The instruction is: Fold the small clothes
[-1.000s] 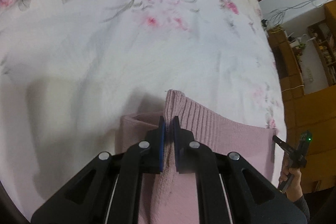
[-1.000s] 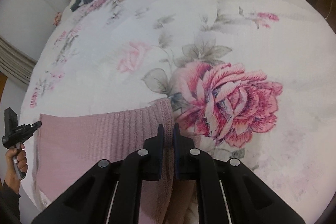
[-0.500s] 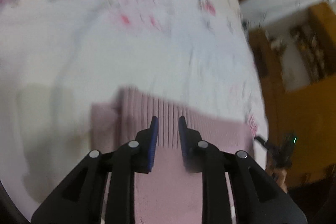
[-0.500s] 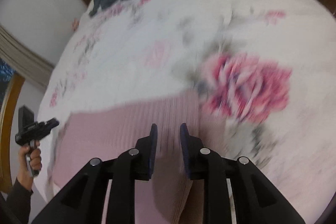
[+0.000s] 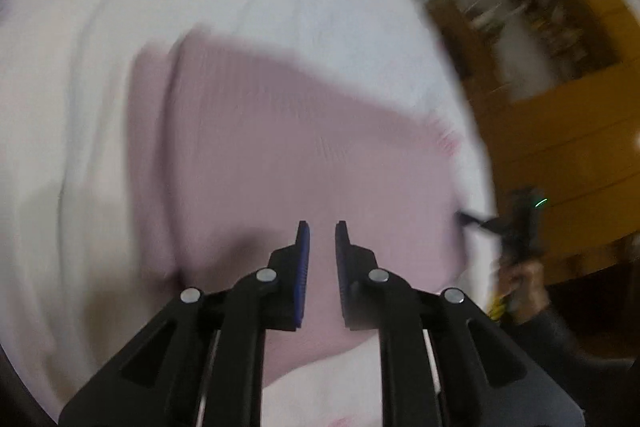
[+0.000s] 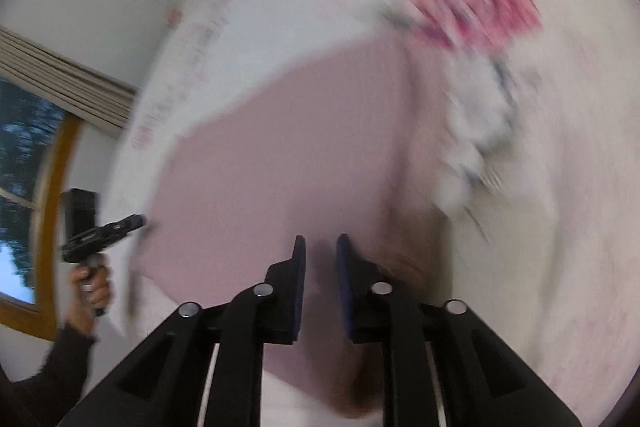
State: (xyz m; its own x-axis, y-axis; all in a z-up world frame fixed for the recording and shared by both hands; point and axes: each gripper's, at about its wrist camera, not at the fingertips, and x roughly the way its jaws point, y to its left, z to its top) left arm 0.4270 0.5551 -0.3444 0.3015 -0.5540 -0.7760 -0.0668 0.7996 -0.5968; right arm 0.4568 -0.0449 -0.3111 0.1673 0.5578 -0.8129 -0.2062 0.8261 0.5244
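Currently both tools sit between grasps. The left gripper (image 5: 319, 251) has its jaws parted with nothing between them, pink knit showing through the gap; the right gripper (image 6: 321, 267) is the same, parted and empty. Both views are motion-blurred, so fine detail is unreliable.

The pink knit garment (image 5: 288, 147) lies flat on the floral bedspread (image 5: 80, 107), close to the bed's near edge, spread across most of the span between the two grippers. Along its left side a narrower strip looks doubled over the main panel; through the blur I cannot tell whether that is a folded sleeve or a hem. In the right wrist view the garment (image 6: 280, 167) reaches toward the large red rose print (image 6: 476, 13).

Judgement: one fold appears laid down and released, and the task is partway. The next move calls for choosing fresh grasp points, probably two corners of one edge, closing on both layers together, then carrying that edge across evenly.
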